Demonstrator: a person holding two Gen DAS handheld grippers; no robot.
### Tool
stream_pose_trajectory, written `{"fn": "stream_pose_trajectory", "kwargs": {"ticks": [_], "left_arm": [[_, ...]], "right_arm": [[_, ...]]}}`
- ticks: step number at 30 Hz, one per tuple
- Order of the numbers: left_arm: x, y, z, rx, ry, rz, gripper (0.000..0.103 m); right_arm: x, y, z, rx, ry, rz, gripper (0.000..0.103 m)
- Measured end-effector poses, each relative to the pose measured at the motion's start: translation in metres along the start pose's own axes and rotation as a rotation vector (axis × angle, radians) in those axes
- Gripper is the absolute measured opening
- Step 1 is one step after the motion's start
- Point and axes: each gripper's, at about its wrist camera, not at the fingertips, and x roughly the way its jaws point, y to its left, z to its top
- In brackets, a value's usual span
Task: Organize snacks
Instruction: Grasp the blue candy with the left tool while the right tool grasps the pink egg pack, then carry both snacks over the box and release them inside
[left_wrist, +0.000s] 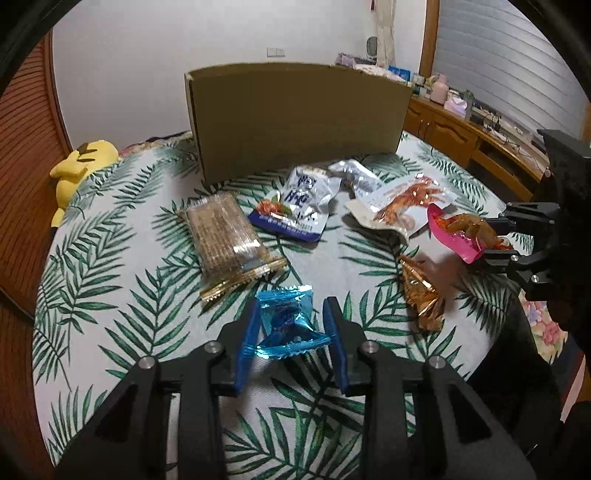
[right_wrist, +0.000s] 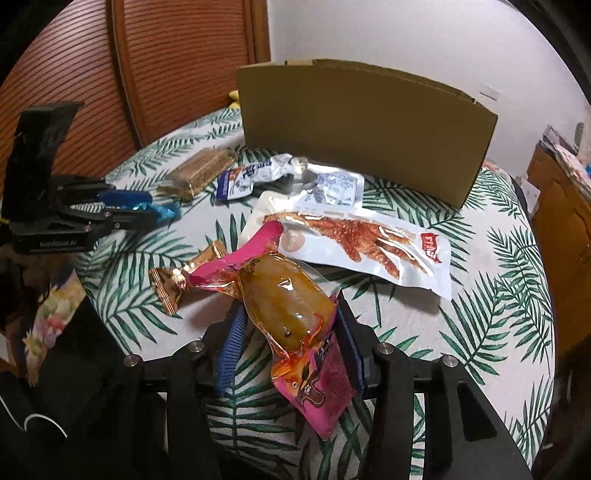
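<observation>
1. My left gripper has its jaws clenched on a blue candy wrapper.
2. My right gripper has its jaws grasping a pink snack pouch, lifted off the worktop.
3. A gold candy lies at ten o'clock of the pouch.
4. A cardboard box stands at twelve, other packets before it.

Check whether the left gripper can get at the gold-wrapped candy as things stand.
Probably not yet: the left gripper is shut on the blue candy. The gold-wrapped candy lies uncovered on the tablecloth beside it.
</observation>
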Motion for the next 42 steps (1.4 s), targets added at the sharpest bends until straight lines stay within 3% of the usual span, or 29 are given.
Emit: {"fn": "stream_pose_trajectory", "kwargs": {"ticks": [2, 3, 13, 20, 25, 33, 42], "left_arm": [[-0.001, -0.001, 0.001, 0.007, 0.002, 0.01, 0.032], [-0.001, -0.001, 0.002, 0.009, 0.005, 0.009, 0.011], [0.006, 0.001, 0.003, 0.013, 0.055, 0.011, 0.014], [0.018, 0.006, 0.002, -0.003, 0.112, 0.01, 0.026], [0.016, 0.006, 0.0, -0.006, 0.1, 0.01, 0.021], [-0.002, 0.005, 0.003, -0.027, 0.006, 0.008, 0.02], [-0.03, 0.01, 0.046, -0.08, -0.146, -0.006, 0.02]], "right_arm": [[-0.002, -0.001, 0.003, 0.007, -0.007, -0.002, 0.048], [-0.002, -0.001, 0.003, 0.008, -0.007, -0.006, 0.048], [-0.004, -0.001, 0.003, 0.01, -0.013, -0.012, 0.048], [-0.003, 0.0, 0.001, 0.012, -0.012, -0.01, 0.048], [-0.002, -0.002, -0.002, 0.021, -0.013, -0.017, 0.048], [-0.01, -0.005, 0.003, 0.043, -0.05, -0.021, 0.048], [-0.027, -0.014, 0.036, 0.052, -0.152, -0.022, 0.048]]}}
